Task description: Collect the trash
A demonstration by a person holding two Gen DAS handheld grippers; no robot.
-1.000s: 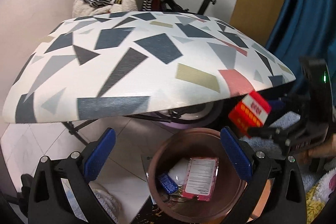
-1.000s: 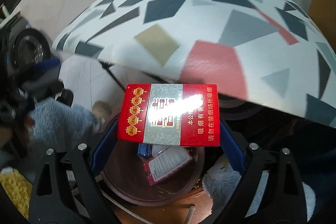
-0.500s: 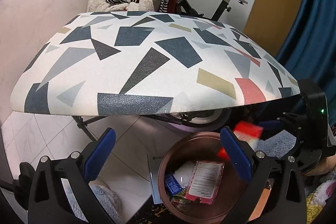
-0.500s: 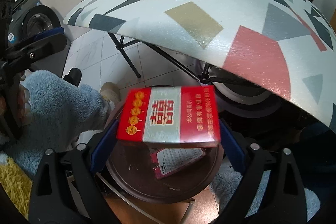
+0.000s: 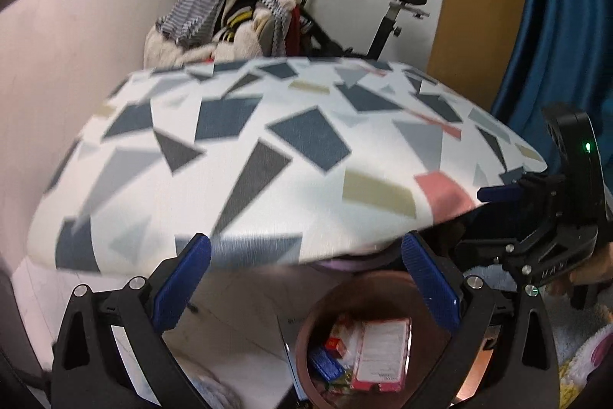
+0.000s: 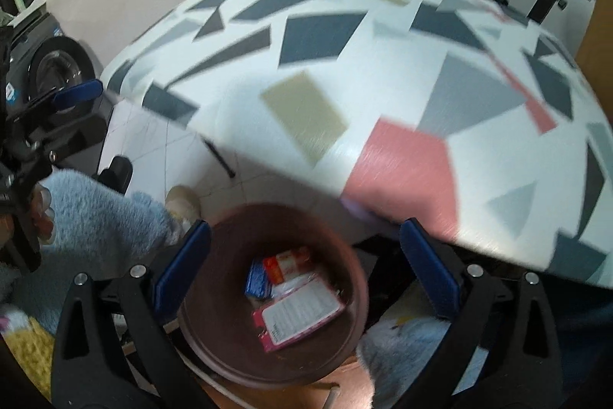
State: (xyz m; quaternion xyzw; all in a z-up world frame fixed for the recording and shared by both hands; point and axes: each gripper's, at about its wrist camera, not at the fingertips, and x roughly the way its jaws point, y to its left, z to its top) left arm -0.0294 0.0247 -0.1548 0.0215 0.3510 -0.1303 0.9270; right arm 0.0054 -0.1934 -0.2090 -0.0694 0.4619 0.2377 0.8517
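A round brown trash bin (image 6: 230,236) stands on the floor under the table's near edge; it also shows in the left wrist view (image 5: 379,284). Inside it lie a red cigarette pack (image 6: 285,261), a pink packet (image 6: 297,313) and a blue wrapper (image 6: 257,278). The red pack (image 5: 337,336) and pink packet (image 5: 379,353) show in the left wrist view too. My right gripper (image 6: 304,265) is open and empty above the bin. My left gripper (image 5: 304,288) is open and empty, just left of the bin. The right gripper's body (image 5: 551,217) shows at the right of the left wrist view.
A table with a triangle-patterned cloth (image 5: 268,148) overhangs the bin. An exercise bike (image 5: 387,18) draped with clothes (image 5: 226,18) stands behind it. A washing machine (image 6: 57,68) is at the left. A blue curtain (image 5: 567,25) hangs at the right. Fluffy blue fabric (image 6: 95,213) lies beside the bin.
My right gripper opened and the red cigarette pack dropped into the bin. Both grippers have risen, so more of the tabletop is in view.
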